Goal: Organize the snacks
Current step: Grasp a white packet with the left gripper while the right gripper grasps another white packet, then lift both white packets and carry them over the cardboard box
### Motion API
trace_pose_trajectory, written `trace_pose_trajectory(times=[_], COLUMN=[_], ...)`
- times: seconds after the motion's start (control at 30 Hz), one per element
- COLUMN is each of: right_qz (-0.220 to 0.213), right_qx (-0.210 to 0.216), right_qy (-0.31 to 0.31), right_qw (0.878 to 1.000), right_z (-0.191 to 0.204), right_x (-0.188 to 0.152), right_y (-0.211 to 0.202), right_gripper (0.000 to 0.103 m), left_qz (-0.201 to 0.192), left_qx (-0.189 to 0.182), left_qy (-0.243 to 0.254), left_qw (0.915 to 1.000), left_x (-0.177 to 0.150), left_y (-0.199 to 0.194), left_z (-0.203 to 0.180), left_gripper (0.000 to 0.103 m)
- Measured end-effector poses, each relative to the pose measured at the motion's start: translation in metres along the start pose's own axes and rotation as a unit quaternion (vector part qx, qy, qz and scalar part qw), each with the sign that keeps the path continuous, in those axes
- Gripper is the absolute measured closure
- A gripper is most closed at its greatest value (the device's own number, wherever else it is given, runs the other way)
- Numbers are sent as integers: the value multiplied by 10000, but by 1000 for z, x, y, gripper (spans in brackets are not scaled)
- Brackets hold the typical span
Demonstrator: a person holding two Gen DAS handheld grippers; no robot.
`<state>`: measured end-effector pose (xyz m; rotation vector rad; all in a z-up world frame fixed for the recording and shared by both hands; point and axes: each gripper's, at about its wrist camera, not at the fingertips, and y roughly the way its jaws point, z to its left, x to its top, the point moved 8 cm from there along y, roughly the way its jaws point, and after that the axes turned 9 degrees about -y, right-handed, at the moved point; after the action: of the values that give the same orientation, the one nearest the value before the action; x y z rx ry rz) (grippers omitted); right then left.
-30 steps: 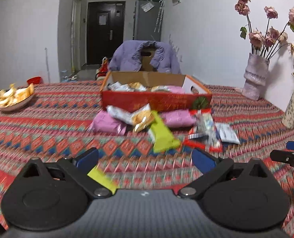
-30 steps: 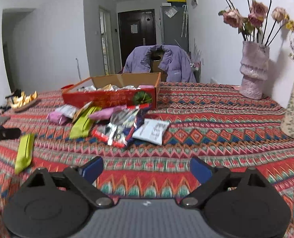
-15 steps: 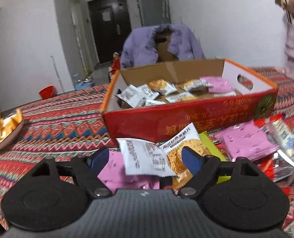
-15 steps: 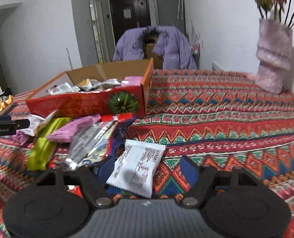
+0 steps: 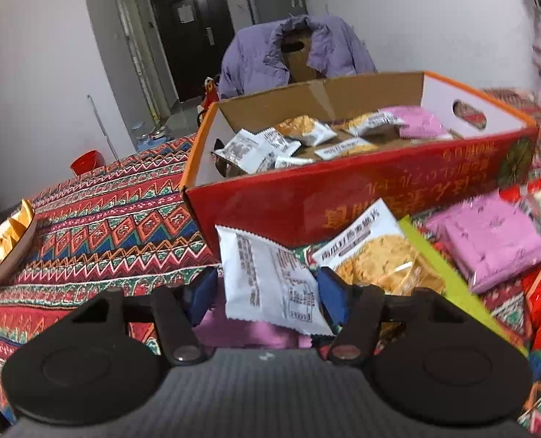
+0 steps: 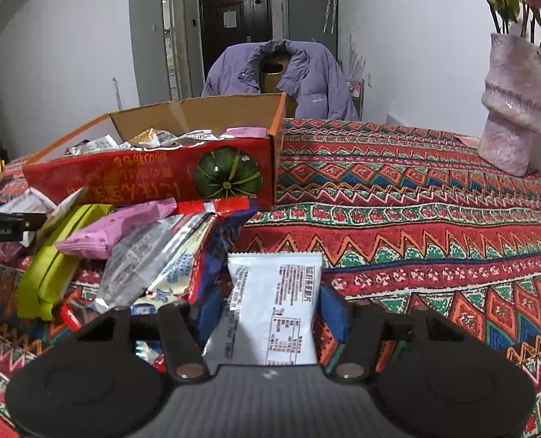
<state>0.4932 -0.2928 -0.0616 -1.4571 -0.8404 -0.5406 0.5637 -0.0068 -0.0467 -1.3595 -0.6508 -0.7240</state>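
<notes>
A red cardboard box (image 5: pixel 343 197) with several snack packets inside stands on the patterned tablecloth. A pile of loose packets lies in front of it. My left gripper (image 5: pixel 267 292) is low over the pile, its jaws closing around a white packet (image 5: pixel 267 277). A sliver of gap shows at the left pad. My right gripper (image 6: pixel 272 310) is closing around another white packet (image 6: pixel 276 303) lying flat on the cloth, pads close to its edges. The box (image 6: pixel 142 179) sits behind it to the left.
Around the white packets lie a pumpkin-crisp packet (image 5: pixel 376 259), pink packets (image 5: pixel 489 241), a green packet (image 6: pixel 48 270) and a clear-wrapped one (image 6: pixel 153 255). A bowl of yellow snacks (image 5: pixel 0 248) sits far left. A vase (image 6: pixel 515 109) stands at the right. A jacket-draped chair (image 6: pixel 281 73) is behind the table.
Both grippers came forward and down from the table's near side to the snack pile. Their jaws have narrowed from wide open to close around one white packet each.
</notes>
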Motion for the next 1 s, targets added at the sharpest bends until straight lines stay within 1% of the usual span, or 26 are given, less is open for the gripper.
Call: trace_pose_trajectory(times=[0.03,0.1,0.2,0.3,0.37,0.53,0.7,0.8,0.9,1.0], right_qz=[-6,-19,-55,-96,-158,-396,-558,-693,-677,-675], right_qx=[-6,-3,-1,-36,-32,-4,147,312,402,538], right_qy=[3,17,42,14,10,83,35,4,-17,-27], right_qw=[10000,10000,10000,9999,9999,9992,9983,9971,9969,9963], right_z=[-1,-3,-6,-8,-10,-11,8,22,36,51], right_x=[0,-2,-7,-11,-12,-20,-41,-55,-74,-87], right_y=[-1,-4,-11,-22,-33,-78,-133,-162,-183,-198], right_gripper=[52,56,58,59,59,59,59,59,59,59], left_qz=[-8,-10,-41,-206,-280,-609,-836,-775,-681,-635], left_qx=[31,34,75,181,199,61,-57,-162,-326,-486], left_qy=[24,20,-71,-60,-151,-414,-620,-742,-829,-903], left_qw=[10000,10000,9999,9996,9993,9973,9945,9941,9937,9927], left_x=[0,1,0,-3,-6,-20,-49,-73,-100,-117], left_y=[-1,-6,-16,-37,-56,-126,-196,-226,-248,-263], left_z=[0,0,3,6,9,13,14,9,0,-7], left_gripper=[51,81,87,87,87,87,87,87,87,87])
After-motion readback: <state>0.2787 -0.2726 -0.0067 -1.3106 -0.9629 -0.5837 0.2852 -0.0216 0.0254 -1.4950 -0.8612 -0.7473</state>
